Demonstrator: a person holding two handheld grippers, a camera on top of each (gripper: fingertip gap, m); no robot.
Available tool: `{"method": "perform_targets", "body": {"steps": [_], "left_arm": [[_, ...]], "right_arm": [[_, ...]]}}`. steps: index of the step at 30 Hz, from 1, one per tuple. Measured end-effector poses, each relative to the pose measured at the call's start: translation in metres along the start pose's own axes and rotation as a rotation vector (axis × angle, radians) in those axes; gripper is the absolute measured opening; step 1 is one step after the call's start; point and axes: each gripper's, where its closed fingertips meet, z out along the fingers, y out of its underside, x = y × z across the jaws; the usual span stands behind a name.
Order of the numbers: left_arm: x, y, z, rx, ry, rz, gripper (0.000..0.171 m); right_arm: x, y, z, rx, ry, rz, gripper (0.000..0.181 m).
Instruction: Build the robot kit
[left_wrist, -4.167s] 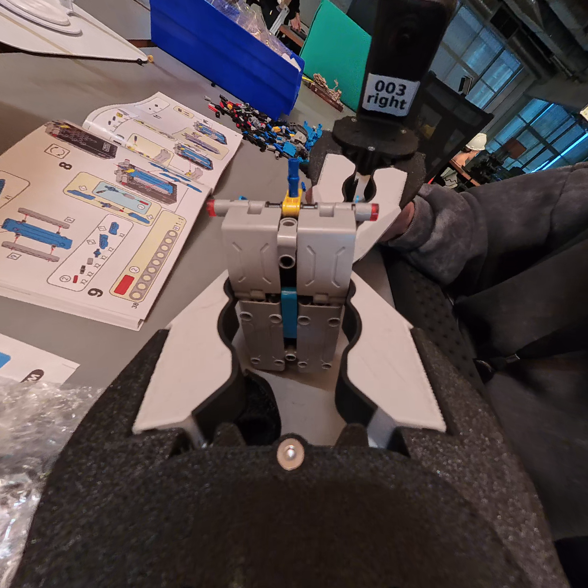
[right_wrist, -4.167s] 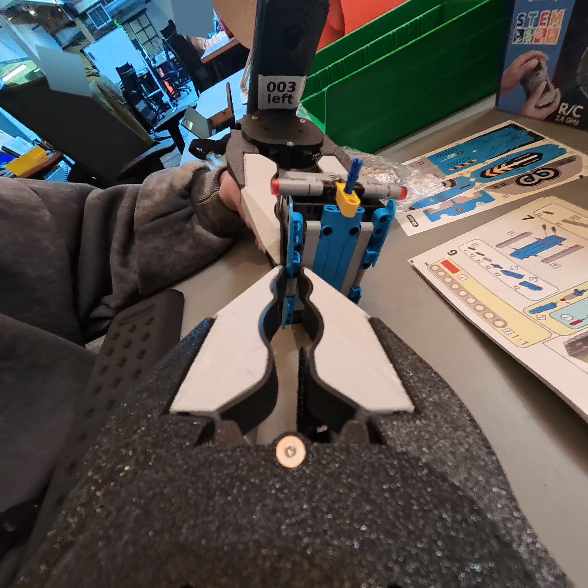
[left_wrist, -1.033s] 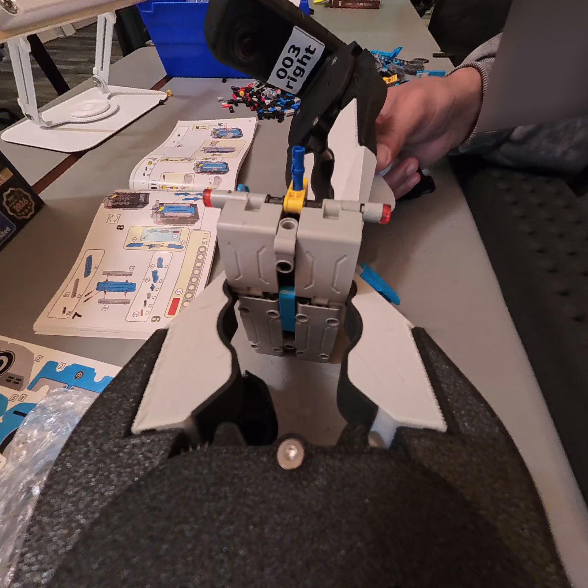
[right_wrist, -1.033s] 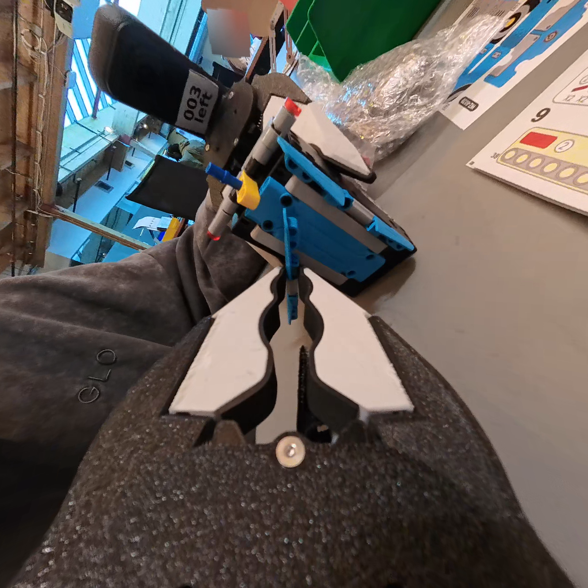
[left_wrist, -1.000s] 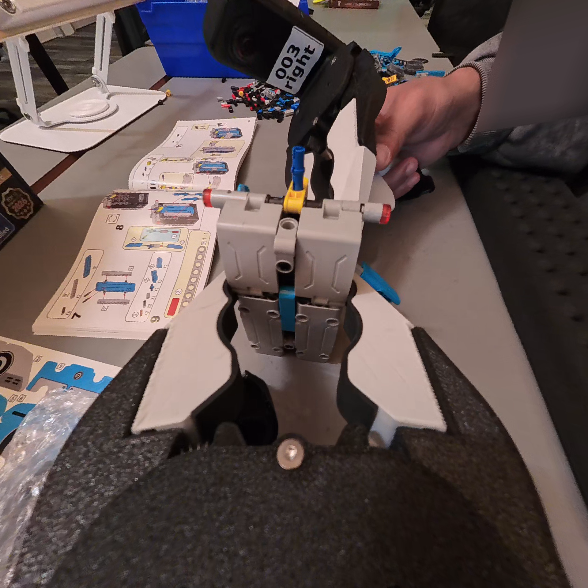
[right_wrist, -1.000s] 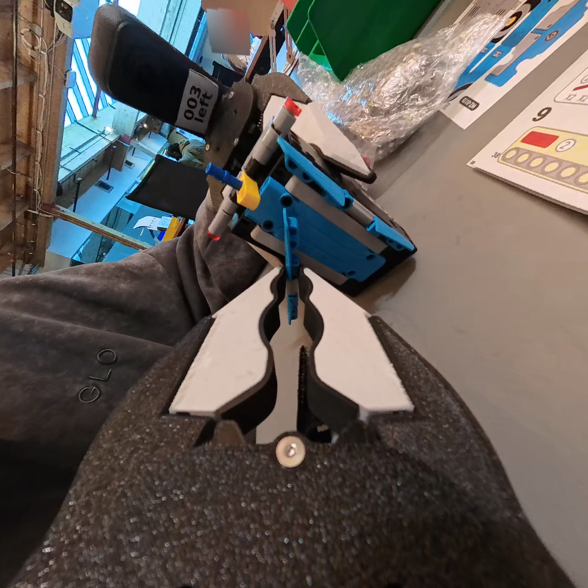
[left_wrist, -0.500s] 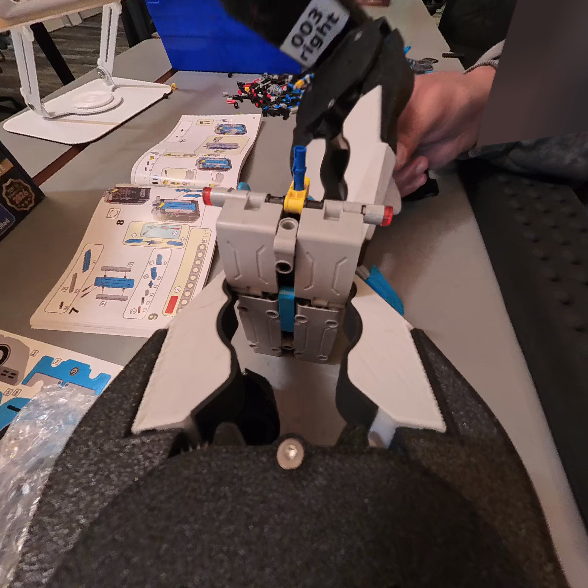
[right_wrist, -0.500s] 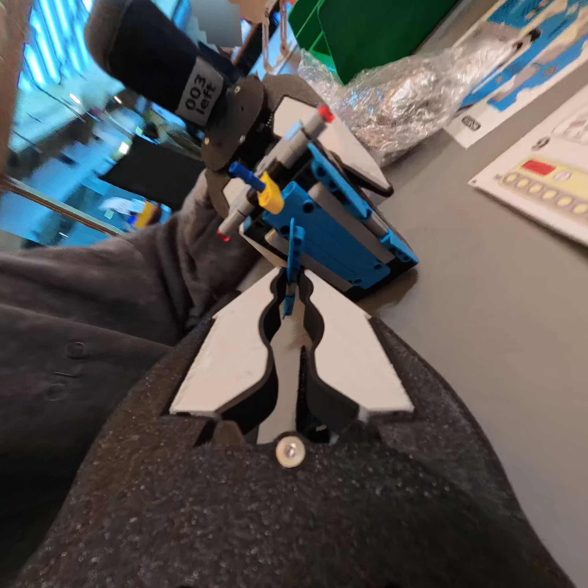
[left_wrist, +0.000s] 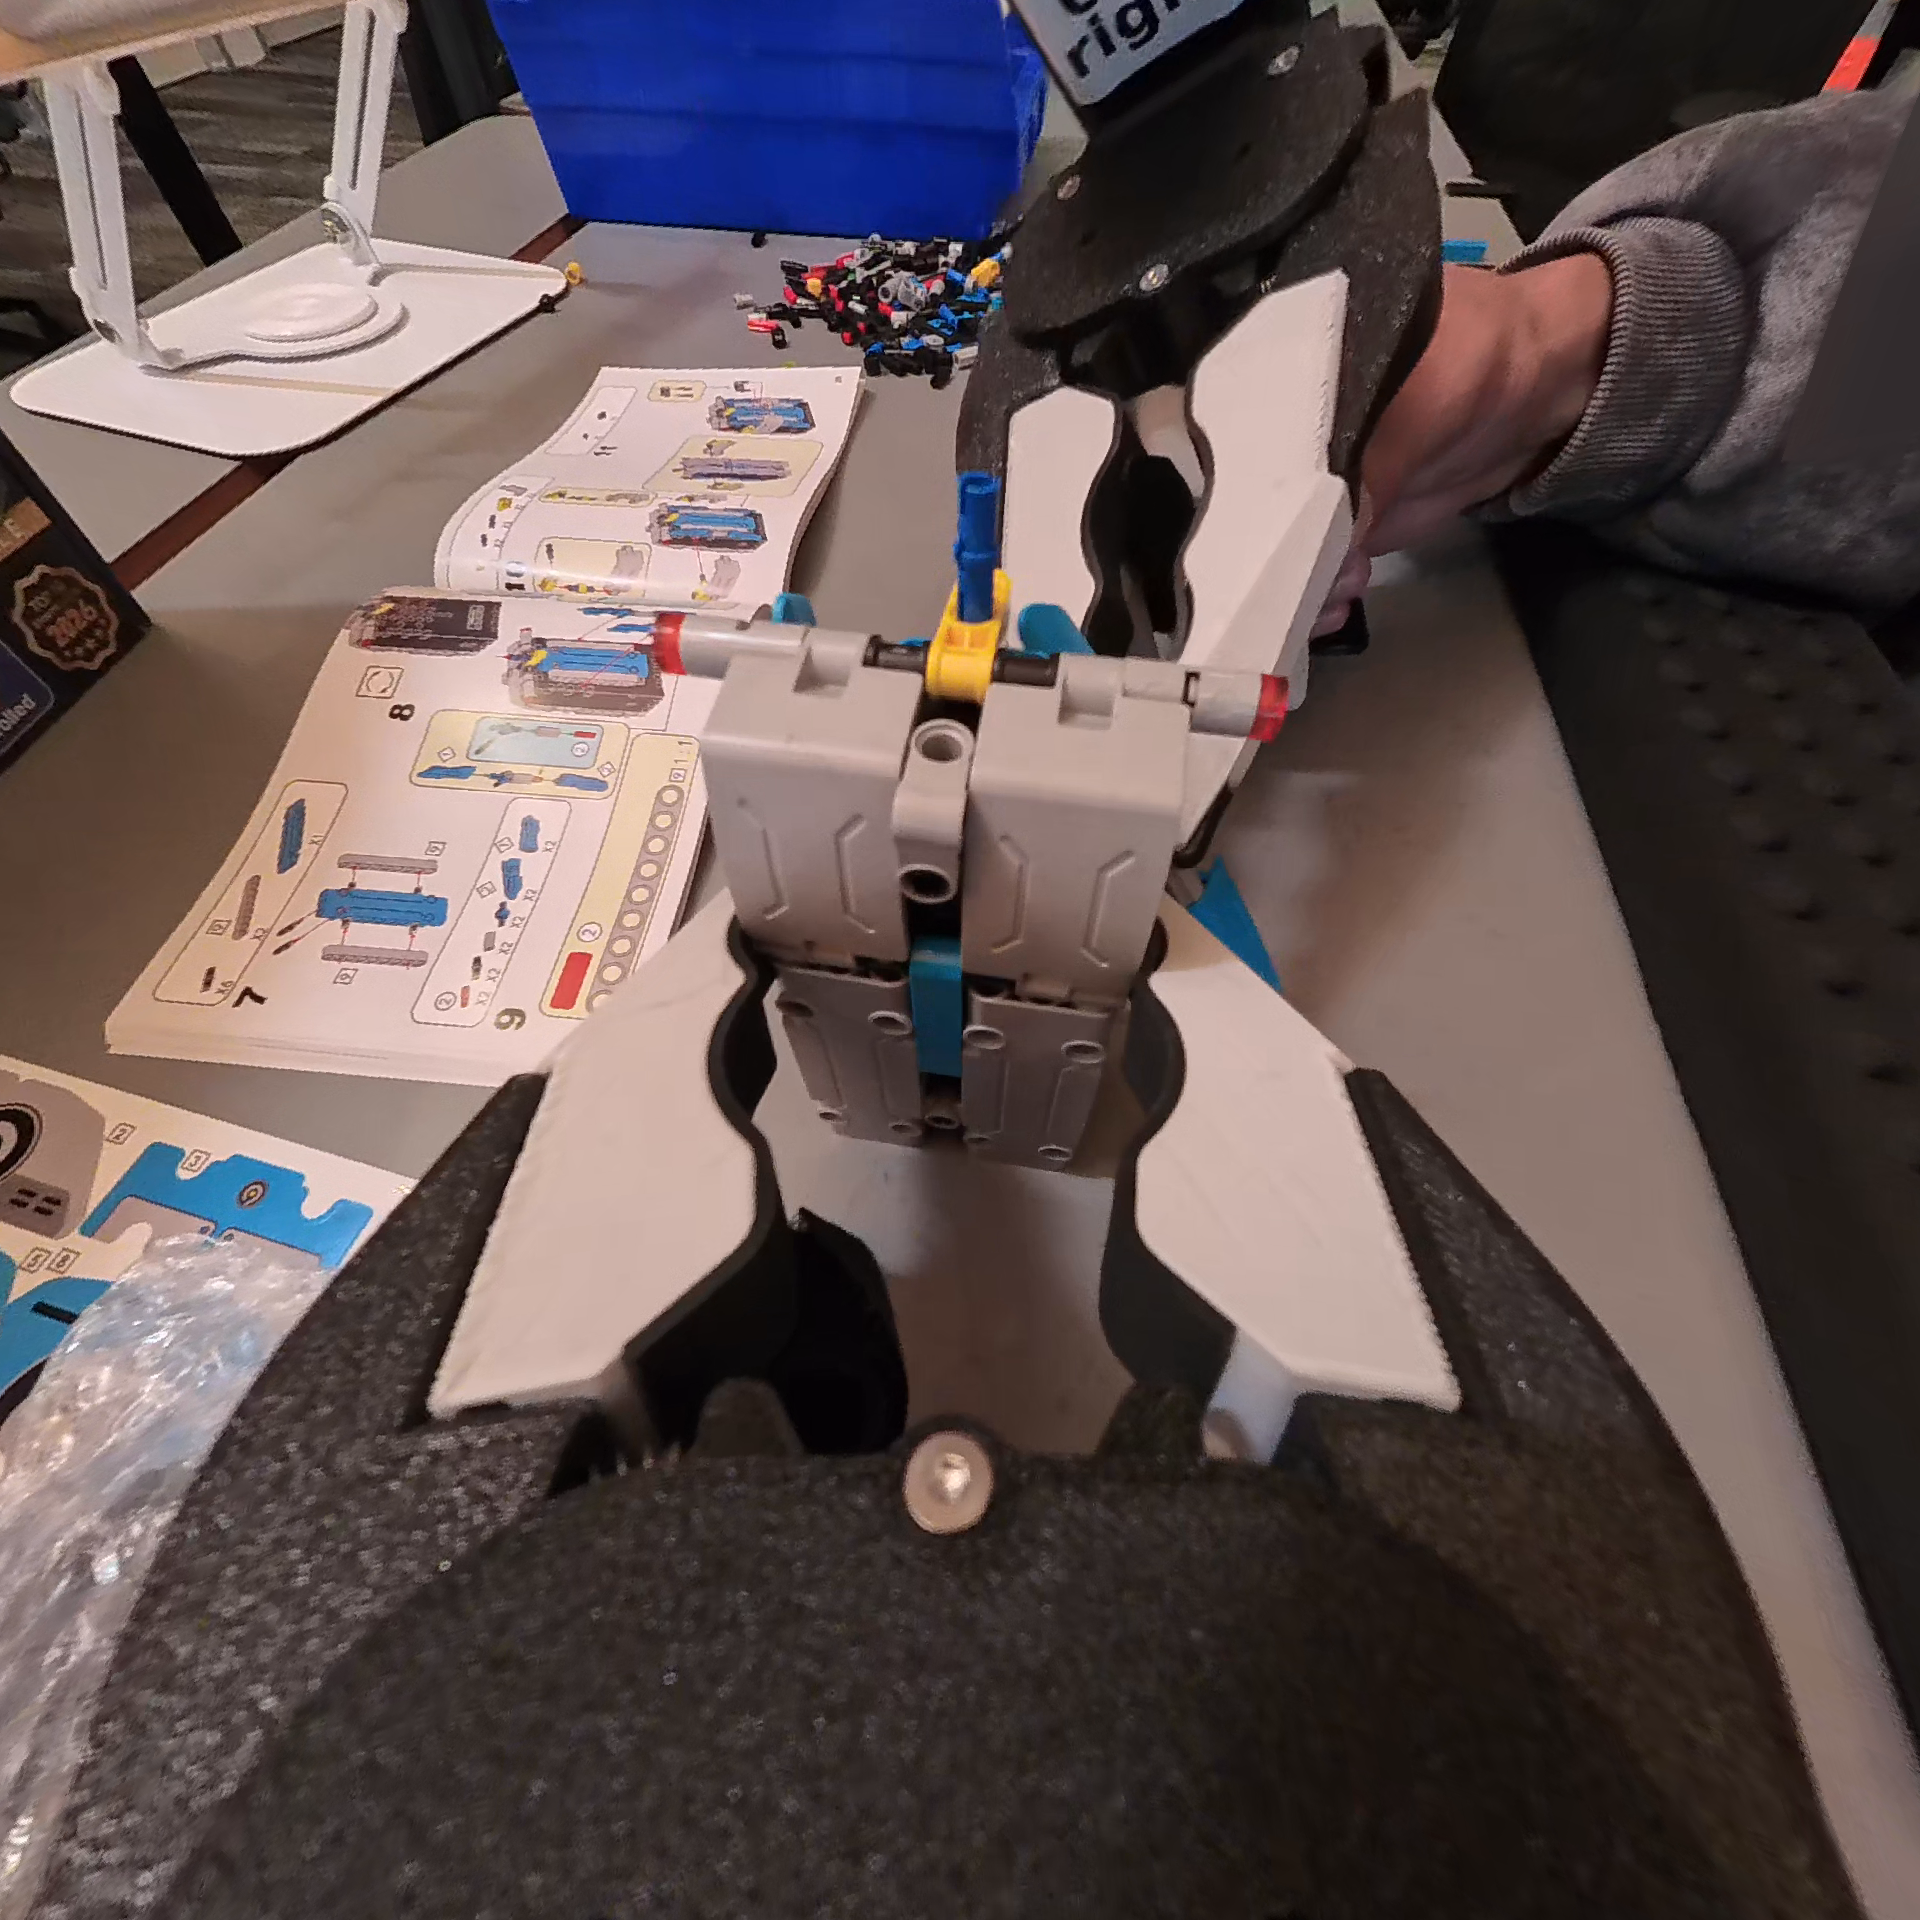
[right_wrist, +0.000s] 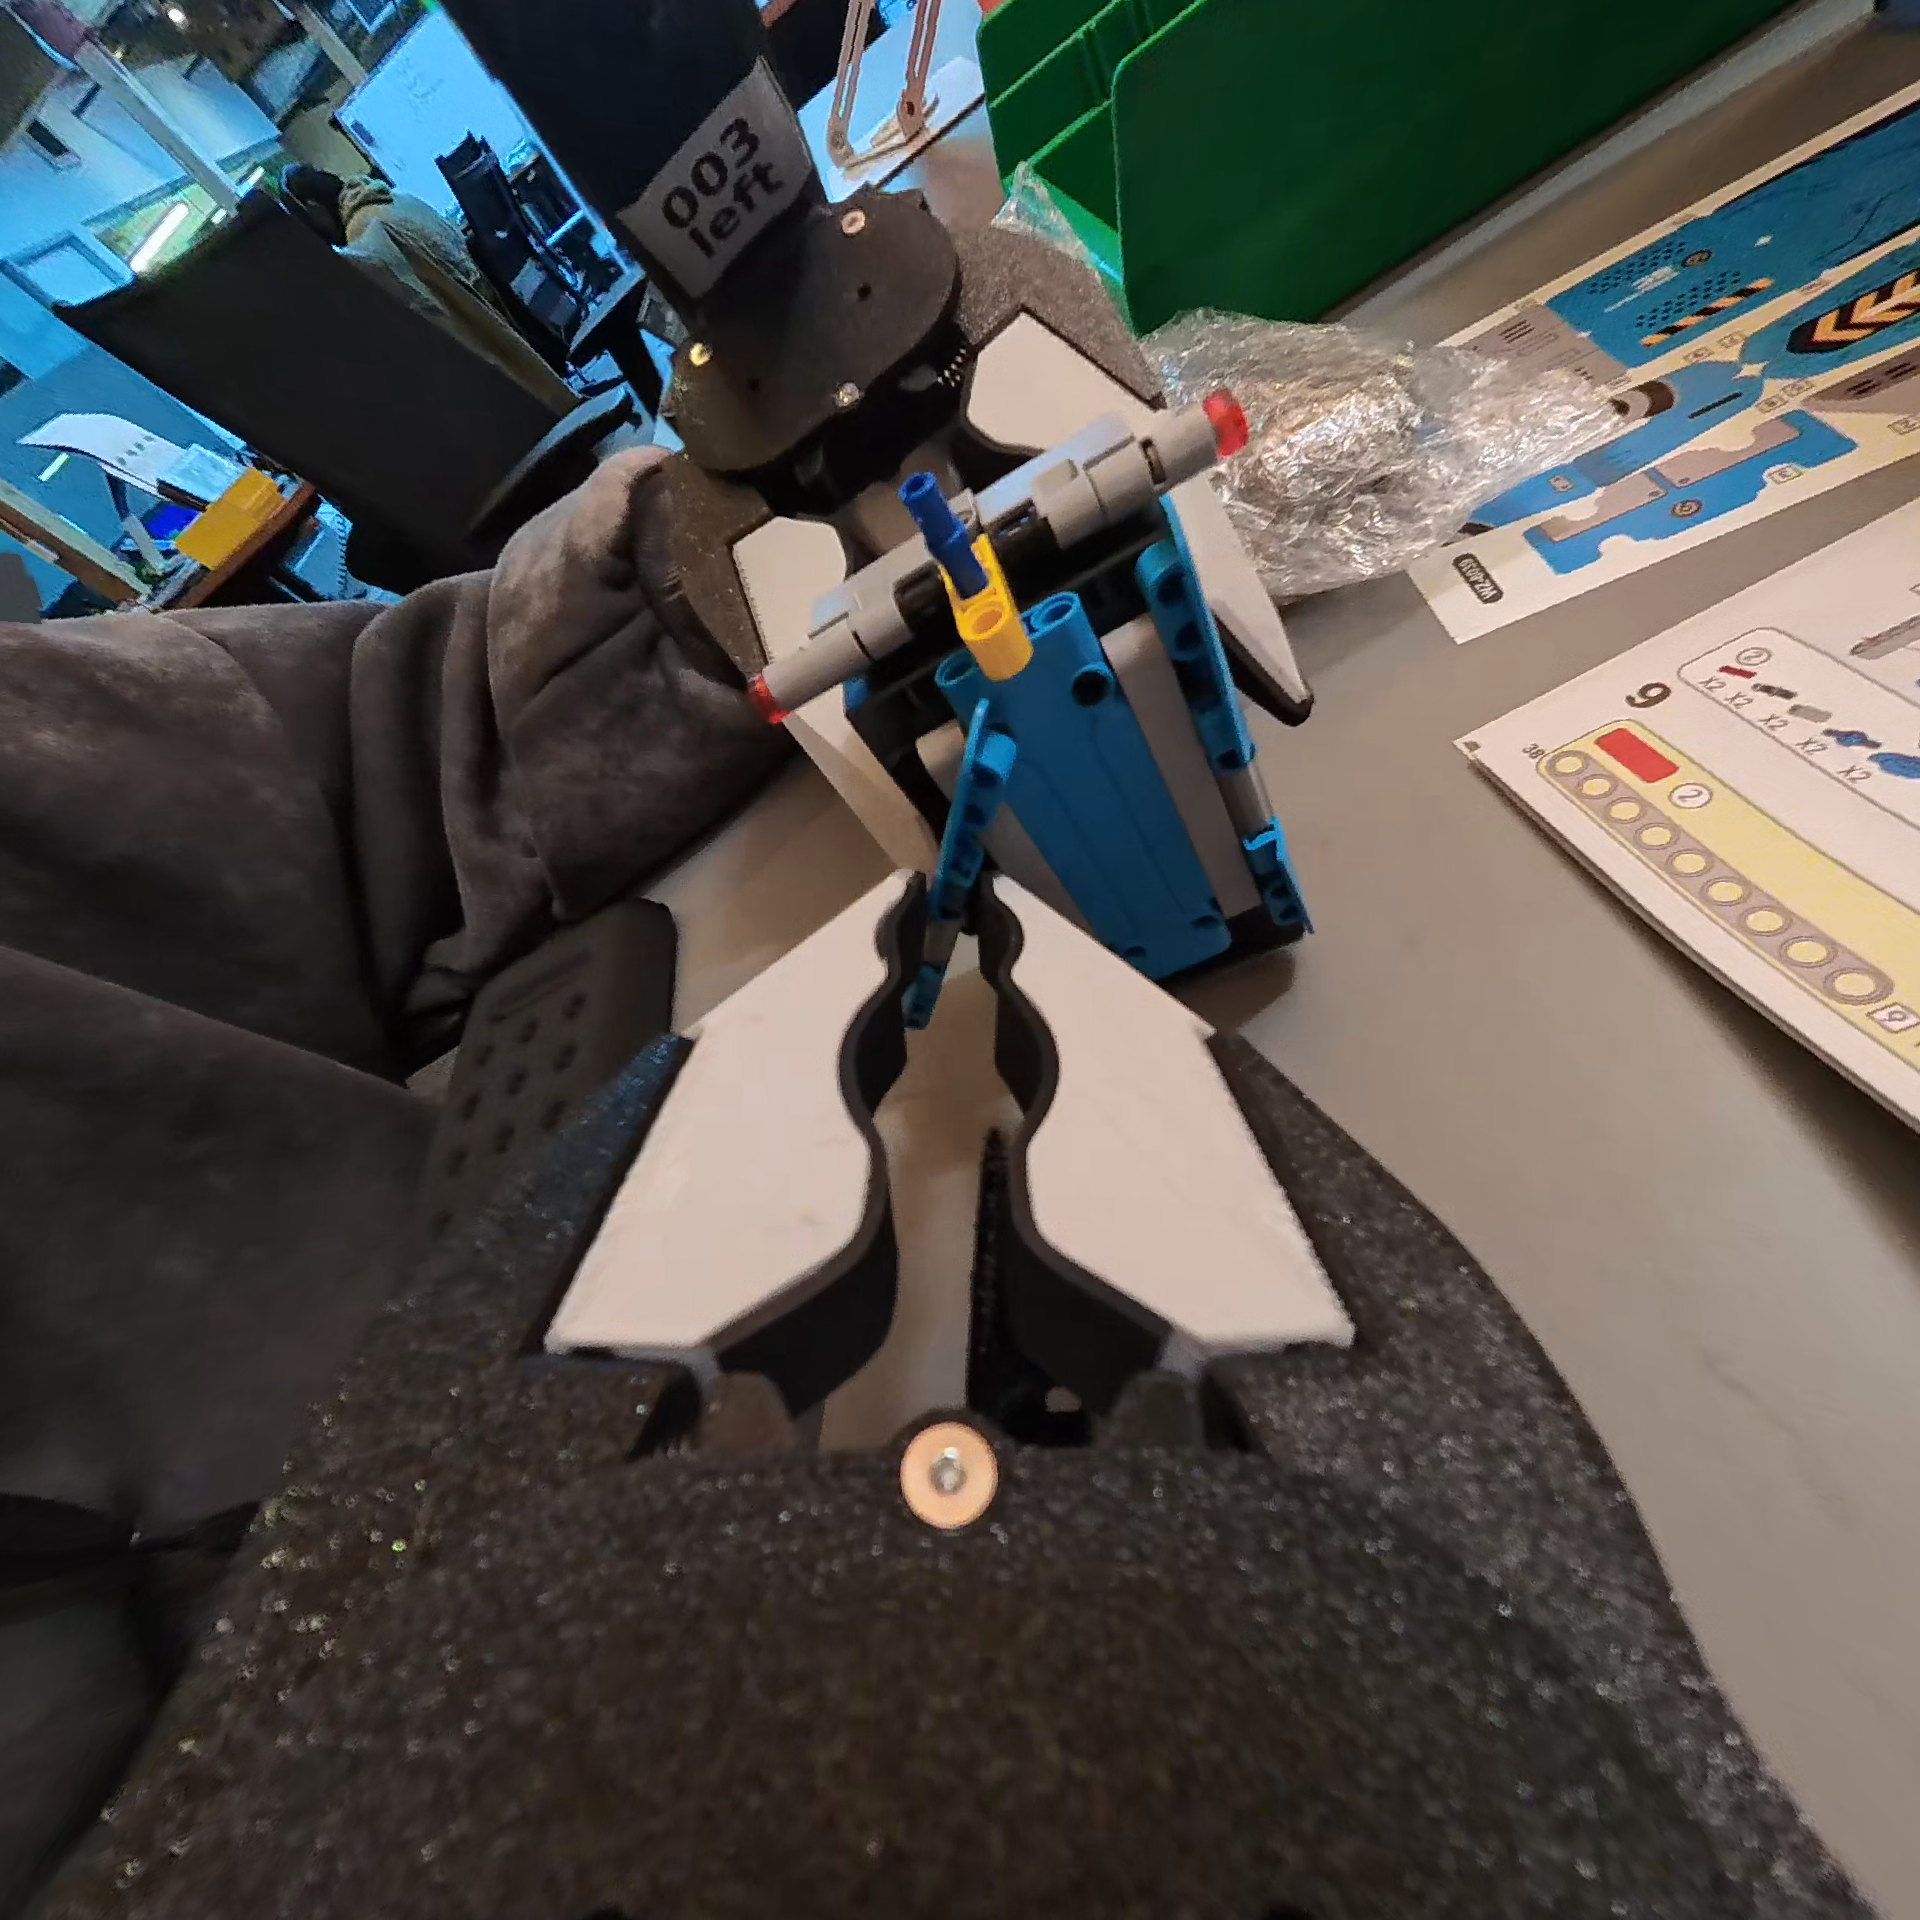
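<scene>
My left gripper (left_wrist: 940, 966) is shut on a grey and blue brick model (left_wrist: 935, 831), gripping its lower grey panels. The model carries a grey axle with red ends (left_wrist: 1226, 701) and a yellow connector with a blue pin (left_wrist: 966, 644) on top. In the right wrist view the model (right_wrist: 1081, 790) stands tilted with its lower end at the table. My right gripper (right_wrist: 951, 904) is shut on a thin blue beam (right_wrist: 971, 800) that leans at the model's left side. The right gripper's fingers (left_wrist: 1278, 468) reach down behind the model in the left wrist view.
An open instruction booklet (left_wrist: 436, 831) lies left of the model. Beyond it are a pile of small parts (left_wrist: 883, 301), a blue bin (left_wrist: 779, 104) and a white stand (left_wrist: 270, 322). Green bins (right_wrist: 1351, 135), a crumpled plastic bag (right_wrist: 1330, 447) and a sticker sheet (right_wrist: 1714, 343) lie behind.
My right gripper has rolled from sideways to nearly upright while still gripping the thin blue beam, and has come closer and higher behind the model. My left gripper keeps its grip.
</scene>
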Motion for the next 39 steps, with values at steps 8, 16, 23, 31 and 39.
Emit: {"method": "perform_targets", "body": {"steps": [8,16,23,31,39], "left_arm": [[0.000,0.000,0.001,-0.003,0.000,0.003,0.067],[0.002,0.005,0.001,-0.034,0.026,-0.015,0.068],[0.013,0.003,-0.005,-0.079,0.083,-0.090,0.083],[0.011,-0.060,-0.073,0.116,-0.035,0.007,0.059],[0.078,-0.063,-0.030,0.047,0.188,0.060,0.023]], "right_arm": [[0.004,-0.001,-0.006,0.019,0.019,0.020,0.007],[0.000,-0.003,-0.015,0.000,0.125,-0.212,0.007],[-0.005,-0.015,-0.033,0.112,0.007,-0.070,0.007],[-0.022,-0.045,-0.053,0.292,-0.067,-0.095,0.007],[-0.074,-0.071,-0.056,0.381,-0.184,-0.253,0.007]]}}
